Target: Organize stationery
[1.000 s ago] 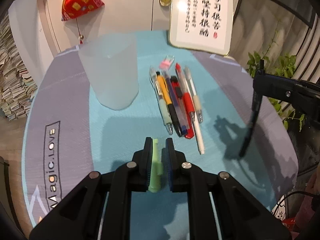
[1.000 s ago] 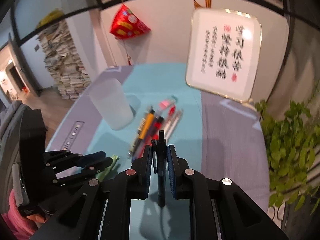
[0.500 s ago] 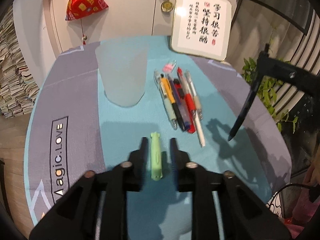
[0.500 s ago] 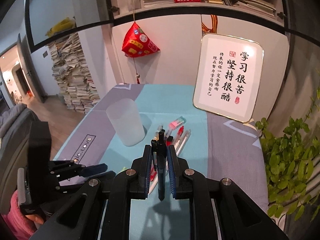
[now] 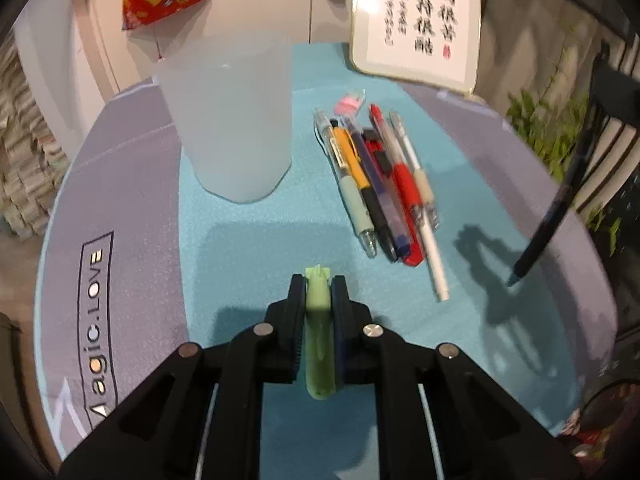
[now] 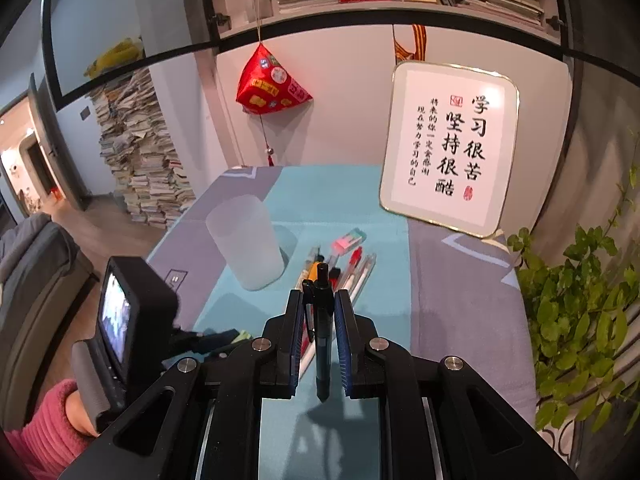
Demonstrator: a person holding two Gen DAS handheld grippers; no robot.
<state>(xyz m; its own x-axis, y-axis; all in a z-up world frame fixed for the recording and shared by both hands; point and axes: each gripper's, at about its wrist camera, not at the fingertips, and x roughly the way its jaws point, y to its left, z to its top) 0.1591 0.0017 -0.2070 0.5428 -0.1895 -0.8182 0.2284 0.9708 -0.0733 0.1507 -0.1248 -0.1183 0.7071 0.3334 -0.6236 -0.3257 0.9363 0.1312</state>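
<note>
Left gripper [image 5: 318,292] clamped on a pale green pen [image 5: 319,336] above the teal mat [image 5: 248,264], frosted cup [image 5: 232,120] beyond; loose pens [image 5: 380,188] mid-table; right gripper [image 6: 317,308] gripping a dark pen [image 6: 322,344].

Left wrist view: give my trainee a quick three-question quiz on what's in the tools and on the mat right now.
1. True or false: the left tool is shut on a green pen.
2. What does the right tool hold? A) red pen B) dark pen C) eraser
3. Is anything visible inside the cup?

Key: 1 true. 2 B, the dark pen. 3 No, nothing shows through its frosted wall; the loose pens lie beside it on the mat.
</note>
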